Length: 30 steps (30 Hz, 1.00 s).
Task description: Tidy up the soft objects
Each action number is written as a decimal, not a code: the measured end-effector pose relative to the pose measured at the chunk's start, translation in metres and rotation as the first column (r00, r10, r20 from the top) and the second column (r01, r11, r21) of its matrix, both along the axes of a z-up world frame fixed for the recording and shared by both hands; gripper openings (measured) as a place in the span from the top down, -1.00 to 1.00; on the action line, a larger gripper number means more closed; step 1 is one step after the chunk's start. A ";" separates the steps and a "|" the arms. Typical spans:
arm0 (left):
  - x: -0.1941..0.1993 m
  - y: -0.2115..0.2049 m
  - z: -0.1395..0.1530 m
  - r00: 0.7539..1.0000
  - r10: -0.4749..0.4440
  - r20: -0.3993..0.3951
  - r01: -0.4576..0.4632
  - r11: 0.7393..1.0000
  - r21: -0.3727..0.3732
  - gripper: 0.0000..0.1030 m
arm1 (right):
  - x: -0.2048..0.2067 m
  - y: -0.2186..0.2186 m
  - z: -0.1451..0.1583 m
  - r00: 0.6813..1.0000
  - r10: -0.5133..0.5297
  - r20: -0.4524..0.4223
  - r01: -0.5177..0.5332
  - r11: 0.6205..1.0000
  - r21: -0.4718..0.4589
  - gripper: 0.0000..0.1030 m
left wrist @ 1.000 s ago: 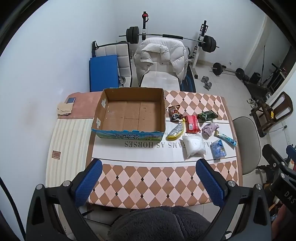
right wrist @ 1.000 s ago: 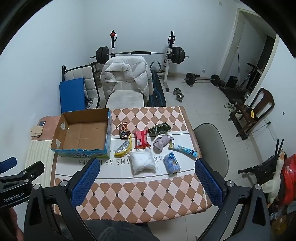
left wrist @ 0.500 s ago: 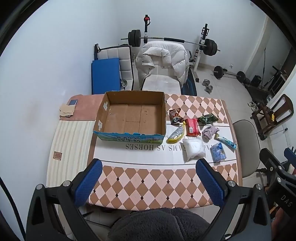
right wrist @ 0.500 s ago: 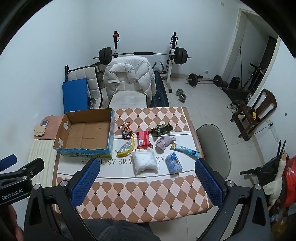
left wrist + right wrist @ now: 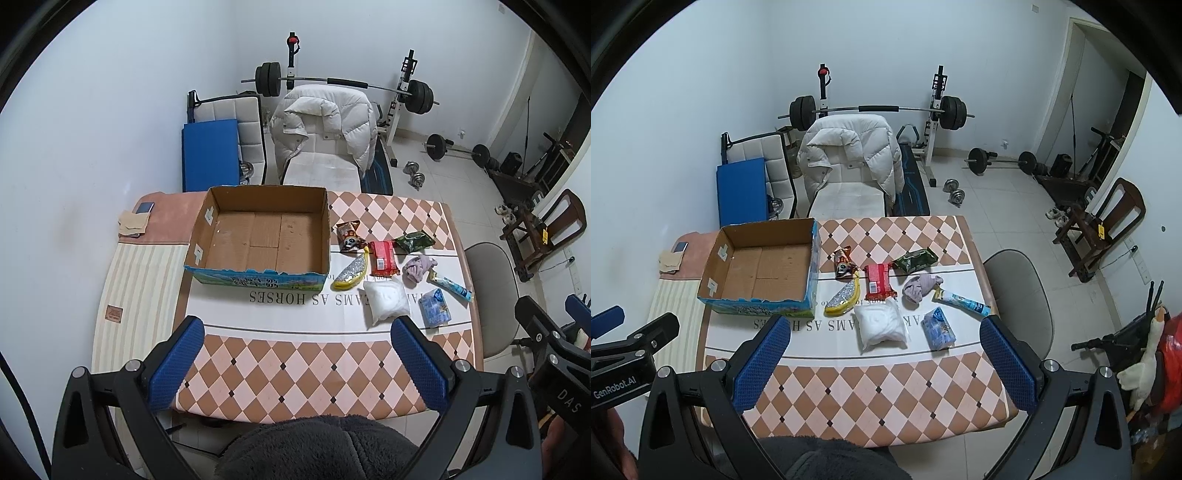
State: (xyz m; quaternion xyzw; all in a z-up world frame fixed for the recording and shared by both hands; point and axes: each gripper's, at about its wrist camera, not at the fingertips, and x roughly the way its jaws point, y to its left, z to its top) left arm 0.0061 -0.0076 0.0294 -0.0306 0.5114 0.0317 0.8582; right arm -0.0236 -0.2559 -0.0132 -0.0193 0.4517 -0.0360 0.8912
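Note:
An empty cardboard box (image 5: 264, 236) (image 5: 762, 267) sits on the left part of the checkered table (image 5: 303, 373). Right of it lie several soft items: a white pouch (image 5: 386, 304) (image 5: 882, 325), a yellow banana-shaped pouch (image 5: 351, 273) (image 5: 844, 297), a red packet (image 5: 384, 258) (image 5: 879, 282), a panda snack bag (image 5: 349, 236), a dark green packet (image 5: 413, 242) (image 5: 914, 260), a crumpled purple cloth (image 5: 417, 267) (image 5: 919, 288), a blue tissue pack (image 5: 436, 308) (image 5: 938, 328) and a tube (image 5: 450, 284) (image 5: 962, 301). My left gripper (image 5: 301, 365) and right gripper (image 5: 884, 363) both hover open high above the near table edge, holding nothing.
A striped mat (image 5: 140, 295) and a pink cloth with a phone (image 5: 144, 208) lie left of the box. A grey chair (image 5: 491, 280) stands at the table's right side. Behind are a white jacket on a seat (image 5: 325, 125), a barbell rack (image 5: 340, 79) and a blue pad (image 5: 210, 155).
Both views have pulled back and slightly upward, so the table and items look a little smaller and lower. Nothing on the table moved; both grippers stayed open.

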 end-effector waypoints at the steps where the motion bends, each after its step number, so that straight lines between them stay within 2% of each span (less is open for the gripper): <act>1: 0.001 0.000 0.000 1.000 0.001 0.000 -0.001 1.000 0.000 -1.00 | 0.002 0.000 0.000 1.000 0.002 -0.001 -0.002 1.000 0.001 -1.00; 30: 0.009 0.002 -0.010 1.000 0.000 0.007 0.000 1.000 0.009 -1.00 | 0.019 -0.004 0.000 1.000 0.006 0.005 -0.006 1.000 -0.009 -1.00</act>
